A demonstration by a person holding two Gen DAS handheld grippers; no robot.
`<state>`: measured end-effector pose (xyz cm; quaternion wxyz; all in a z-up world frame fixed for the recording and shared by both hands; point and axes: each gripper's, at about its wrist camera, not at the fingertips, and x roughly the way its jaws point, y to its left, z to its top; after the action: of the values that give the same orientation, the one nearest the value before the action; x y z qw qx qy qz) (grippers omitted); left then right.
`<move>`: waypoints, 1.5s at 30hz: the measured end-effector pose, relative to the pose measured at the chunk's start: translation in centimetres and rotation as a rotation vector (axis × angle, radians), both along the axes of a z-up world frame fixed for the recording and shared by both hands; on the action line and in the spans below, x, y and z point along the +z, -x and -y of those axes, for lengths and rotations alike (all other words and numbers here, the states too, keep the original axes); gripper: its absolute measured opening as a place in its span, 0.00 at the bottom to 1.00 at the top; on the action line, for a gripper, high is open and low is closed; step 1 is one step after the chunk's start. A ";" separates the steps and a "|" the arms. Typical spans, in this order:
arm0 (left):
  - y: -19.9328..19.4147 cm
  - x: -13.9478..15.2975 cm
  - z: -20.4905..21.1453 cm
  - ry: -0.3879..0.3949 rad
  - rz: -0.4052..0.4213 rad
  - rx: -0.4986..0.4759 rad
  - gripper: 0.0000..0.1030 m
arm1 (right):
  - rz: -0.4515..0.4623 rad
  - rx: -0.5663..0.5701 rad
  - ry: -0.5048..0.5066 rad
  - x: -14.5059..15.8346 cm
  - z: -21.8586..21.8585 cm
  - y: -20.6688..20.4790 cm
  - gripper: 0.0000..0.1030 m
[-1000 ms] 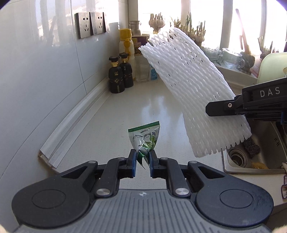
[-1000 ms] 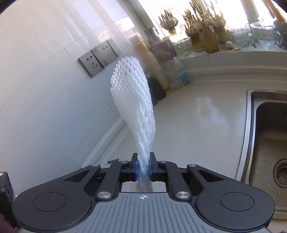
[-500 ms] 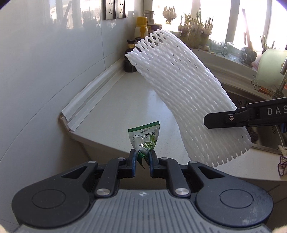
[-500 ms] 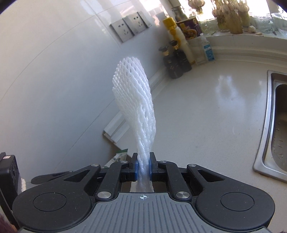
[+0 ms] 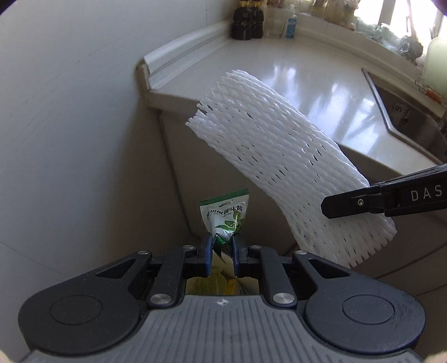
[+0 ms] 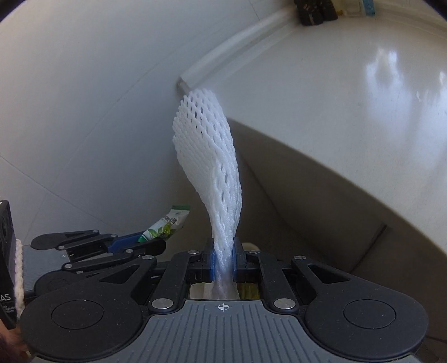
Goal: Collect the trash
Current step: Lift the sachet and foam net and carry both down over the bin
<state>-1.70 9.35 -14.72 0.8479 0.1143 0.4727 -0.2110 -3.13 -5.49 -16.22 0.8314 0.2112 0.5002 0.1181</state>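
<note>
Since the earlier frames both tongs have drawn back off the tabletop [image 5: 321,75]; its front edge now lies ahead of and above them, and the cabinet face below it fills the middle of both views.

Left tongs [image 5: 221,252]: clamped on the lower end of a green-and-white sauce packet [image 5: 225,216]. The packet stands upright out of the pads, off the tabletop, in front of the cabinet face.

Right tongs [image 6: 223,261]: clamped on the narrow end of a white foam net sleeve [image 6: 212,167], which rises between the fingers and fans out above them. In the left wrist view the sleeve [image 5: 279,156] slants up and left, held in air to the right of the packet and apart from it.

Edges: the tabletop's left end stops at a raised backsplash strip [image 5: 181,60] against the wall [image 5: 69,111]. A sink [image 5: 405,111] is sunk into the tabletop at far right. Dark bottles [image 5: 247,26] stand at the back corner.

Room: open space between wall and cabinet ahead of both tongs. Something yellowish shows below the left tongs, too hidden to identify.
</note>
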 end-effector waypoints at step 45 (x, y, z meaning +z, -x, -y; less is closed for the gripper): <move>-2.0 -21.2 -1.1 -0.187 -0.425 0.189 0.13 | -0.761 0.025 0.165 -23.3 -8.7 -4.1 0.11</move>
<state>0.32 10.48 -35.93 0.7313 0.1006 0.6664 -0.1052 0.96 3.26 -39.53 0.5993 0.1663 0.7830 0.0009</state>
